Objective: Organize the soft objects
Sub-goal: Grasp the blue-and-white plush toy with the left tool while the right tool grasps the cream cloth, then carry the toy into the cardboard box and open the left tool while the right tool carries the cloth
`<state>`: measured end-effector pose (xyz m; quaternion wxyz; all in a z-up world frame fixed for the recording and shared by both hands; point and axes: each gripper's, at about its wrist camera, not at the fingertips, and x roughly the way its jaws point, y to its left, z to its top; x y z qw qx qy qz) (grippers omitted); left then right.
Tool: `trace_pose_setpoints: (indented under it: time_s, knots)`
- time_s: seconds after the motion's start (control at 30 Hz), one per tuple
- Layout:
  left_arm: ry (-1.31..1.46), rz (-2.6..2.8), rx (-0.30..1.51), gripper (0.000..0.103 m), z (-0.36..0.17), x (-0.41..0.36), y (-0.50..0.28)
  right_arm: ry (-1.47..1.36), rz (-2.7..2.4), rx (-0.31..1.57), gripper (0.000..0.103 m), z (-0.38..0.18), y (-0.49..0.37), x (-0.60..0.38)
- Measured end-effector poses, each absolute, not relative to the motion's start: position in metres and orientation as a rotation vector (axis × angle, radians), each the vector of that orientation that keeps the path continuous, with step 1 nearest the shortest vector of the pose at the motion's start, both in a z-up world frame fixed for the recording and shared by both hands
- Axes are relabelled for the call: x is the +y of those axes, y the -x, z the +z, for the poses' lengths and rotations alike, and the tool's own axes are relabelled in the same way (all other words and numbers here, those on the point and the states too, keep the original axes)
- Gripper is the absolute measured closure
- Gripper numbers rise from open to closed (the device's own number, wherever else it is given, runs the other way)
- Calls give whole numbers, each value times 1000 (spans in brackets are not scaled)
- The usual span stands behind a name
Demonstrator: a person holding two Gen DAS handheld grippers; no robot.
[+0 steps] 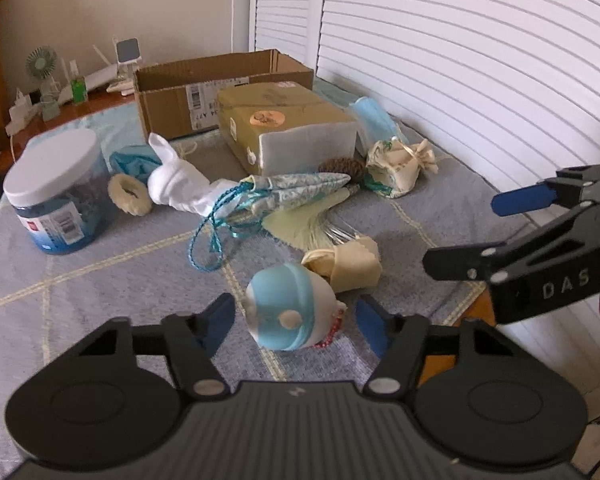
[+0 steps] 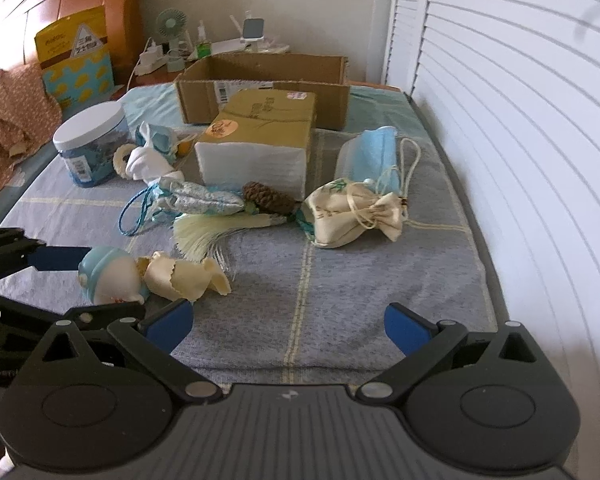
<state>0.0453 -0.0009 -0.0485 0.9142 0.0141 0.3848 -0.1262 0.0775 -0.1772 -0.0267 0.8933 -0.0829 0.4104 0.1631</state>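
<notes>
Blue pads of the left gripper [image 1: 296, 320] are seen in the left wrist view on both sides of a round toy [image 1: 290, 308] with a blue cap, which lies on the grey cloth [image 1: 100, 280] near the front edge. A thin gap seems to be left at each pad, so the toy is judged to be framed but not yet pressed; the jaws are set half wide. The toy is round and smooth, so it could be squeezed out forward or rolled aside if the pads are closed off its middle. A cream rag [image 1: 348, 266] lies just behind the toy and could be caught together with it. A red bead string under the toy could also be pinched alone. The right gripper [image 1: 460, 236] is seen at the right with its jaws open wide, and a bump between the two tools is possible. In the right wrist view, the right gripper [image 2: 288, 326] is held wide and empty over bare cloth. The box [image 2: 260, 80] stands far behind a tissue pack [image 2: 256, 148], so a weakly held toy could be dropped on the way.
</notes>
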Motion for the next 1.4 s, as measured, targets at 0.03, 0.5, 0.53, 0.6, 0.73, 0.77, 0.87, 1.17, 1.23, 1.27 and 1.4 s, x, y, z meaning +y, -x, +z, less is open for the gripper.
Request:
trace_pose_setpoints:
  time_s: [0.03,0.5,0.53,0.6,0.73,0.77,0.87,1.17,1.23,1.27,1.4]
  knots:
    - [-24,-261,793,47,-49,0,-46,177,344,852,0,-28,-78,-176]
    - [6,-181,785,50,-40,31,-38,232,463,841,0,-38,-85,-146]
    - [7,-173,783,50,-40,33,-38,239,472,842,1,-39,-86,-141]
    - [11,-154,778,50,-39,40,-37,247,495,845,3,-41,-88,-133]
    - [16,-134,778,50,-39,52,-38,269,536,858,12,-45,-91,-115]
    - [16,-132,777,50,-39,54,-38,275,543,864,15,-47,-93,-110]
    - [17,-133,775,50,-38,59,-38,290,556,874,22,-51,-94,-100]
    - [18,-143,776,50,-38,61,-39,308,533,881,49,-50,-98,-95]
    - [13,-145,776,50,-37,60,-39,307,531,883,52,-50,-98,-96]
    - [10,-146,777,50,-37,60,-39,306,531,881,55,-49,-98,-96]
    - [-3,-150,783,50,-35,58,-39,307,535,878,63,-46,-96,-96]
